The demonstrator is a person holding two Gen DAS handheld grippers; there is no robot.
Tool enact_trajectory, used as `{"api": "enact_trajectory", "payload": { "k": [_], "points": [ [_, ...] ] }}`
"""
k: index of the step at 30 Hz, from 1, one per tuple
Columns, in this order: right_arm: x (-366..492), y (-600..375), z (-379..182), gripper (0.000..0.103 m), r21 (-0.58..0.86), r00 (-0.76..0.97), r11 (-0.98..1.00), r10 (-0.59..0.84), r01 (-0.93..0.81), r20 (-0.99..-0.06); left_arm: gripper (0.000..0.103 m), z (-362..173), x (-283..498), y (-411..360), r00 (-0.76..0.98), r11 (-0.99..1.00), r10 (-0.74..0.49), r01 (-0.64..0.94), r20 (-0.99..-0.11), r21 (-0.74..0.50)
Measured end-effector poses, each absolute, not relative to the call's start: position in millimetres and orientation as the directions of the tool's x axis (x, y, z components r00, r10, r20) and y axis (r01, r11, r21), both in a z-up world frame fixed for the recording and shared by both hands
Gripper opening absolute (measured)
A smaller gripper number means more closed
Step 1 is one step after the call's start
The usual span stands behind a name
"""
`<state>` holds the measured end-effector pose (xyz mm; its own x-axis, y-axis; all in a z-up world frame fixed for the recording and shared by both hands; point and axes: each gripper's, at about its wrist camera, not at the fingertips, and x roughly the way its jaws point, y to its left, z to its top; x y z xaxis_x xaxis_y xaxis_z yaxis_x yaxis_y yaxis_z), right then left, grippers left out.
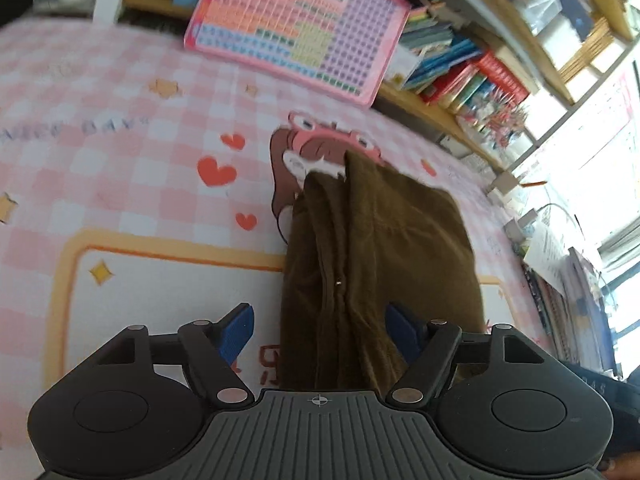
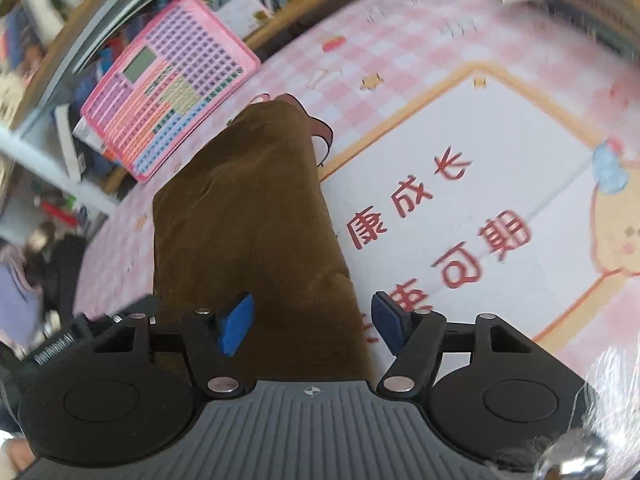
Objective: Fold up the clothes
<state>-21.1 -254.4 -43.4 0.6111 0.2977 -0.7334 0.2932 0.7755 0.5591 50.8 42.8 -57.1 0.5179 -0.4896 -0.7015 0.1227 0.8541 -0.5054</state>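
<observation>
A brown garment (image 1: 372, 252) lies folded into a long narrow strip on a pink checked mat (image 1: 120, 160) with cartoon prints. In the left wrist view my left gripper (image 1: 320, 332) is open, its blue pads (image 1: 238, 334) wide apart, and the near end of the garment runs between them. In the right wrist view the same garment (image 2: 248, 220) stretches away from my right gripper (image 2: 314, 326), which is also open; the cloth's near end lies between the pads (image 2: 236, 328), nearer the left one.
A pink chart board (image 1: 296, 28) leans on a bookshelf (image 1: 460, 76) full of books at the mat's far edge; it also shows in the right wrist view (image 2: 168, 92). Papers and cables (image 1: 552, 240) lie by a window at the right.
</observation>
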Motion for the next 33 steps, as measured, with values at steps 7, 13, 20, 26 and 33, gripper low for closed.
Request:
{"api": "enact_trajectory", "payload": {
  "k": [7,13,20,26,33],
  "points": [
    [-1.5,-245.0,-47.7,0.036,0.578,0.602,0.773,0.338,0.262,-0.724,0.034,-61.9,51.1,28.6,0.505,0.833,-0.517,0.108,-0.691,-0.543],
    [-24.6,-189.7,4.4,0.021,0.199,0.732,0.979,0.174,-0.053,-0.659,0.028,-24.1,18.2,5.5,0.572,0.882,-0.464,0.228,-0.676,-0.412],
    [-16.2,-235.9,-24.5,0.039,0.422,0.604,0.898,0.268,0.126,-0.750,0.043,-49.5,27.2,18.8,0.497,0.856,-0.499,0.152,-0.710,-0.494],
    [-9.5,-256.4,-38.7,0.062,0.506,0.575,0.843,0.327,0.181,-0.750,0.052,-60.6,31.7,21.8,0.476,0.826,-0.536,0.123,-0.697,-0.551],
    [-6.3,-244.8,-41.4,0.027,0.527,0.562,0.842,0.383,0.114,-0.733,0.033,-63.9,31.3,20.7,0.471,0.813,-0.551,0.114,-0.689,-0.571]
  ]
}}
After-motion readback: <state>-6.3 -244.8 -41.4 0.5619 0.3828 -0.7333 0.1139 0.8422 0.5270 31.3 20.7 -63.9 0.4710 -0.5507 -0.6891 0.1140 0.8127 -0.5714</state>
